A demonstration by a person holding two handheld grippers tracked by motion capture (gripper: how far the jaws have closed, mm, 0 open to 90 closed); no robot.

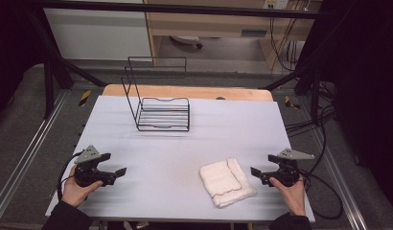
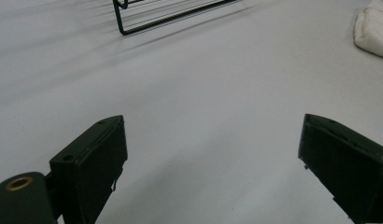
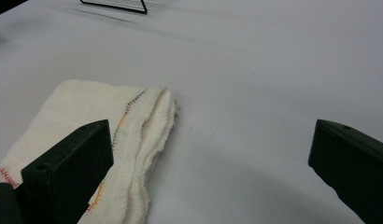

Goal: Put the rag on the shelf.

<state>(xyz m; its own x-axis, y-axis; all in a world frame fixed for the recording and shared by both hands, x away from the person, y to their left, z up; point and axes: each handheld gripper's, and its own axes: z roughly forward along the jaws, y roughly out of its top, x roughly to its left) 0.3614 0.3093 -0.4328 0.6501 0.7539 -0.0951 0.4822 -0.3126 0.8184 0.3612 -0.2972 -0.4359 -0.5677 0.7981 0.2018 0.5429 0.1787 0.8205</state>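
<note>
Resting low at the near left corner of the pale grey surface, the left gripper is held in the person's left hand, its grey three-cornered plate on top and a black cable looping out beside the wrist. Its jaws are spread wide with nothing between them, and in the left gripper view only bare surface lies in the gap. Farther back, left of centre, a black wire rack stands upright on the surface, with a tall wire frame rising behind its low slatted base; its lower corner shows at the top of the left gripper view. Nearer the front and right of centre lies a folded white towel with coloured stitching along its hem, flat on the surface and apart from the rack. Just to its right, the right gripper is held in the right hand, pointing toward the towel without touching it. Its jaws are also spread wide and hold nothing; in the right gripper view the towel lies ahead, partly behind one jaw.
</note>
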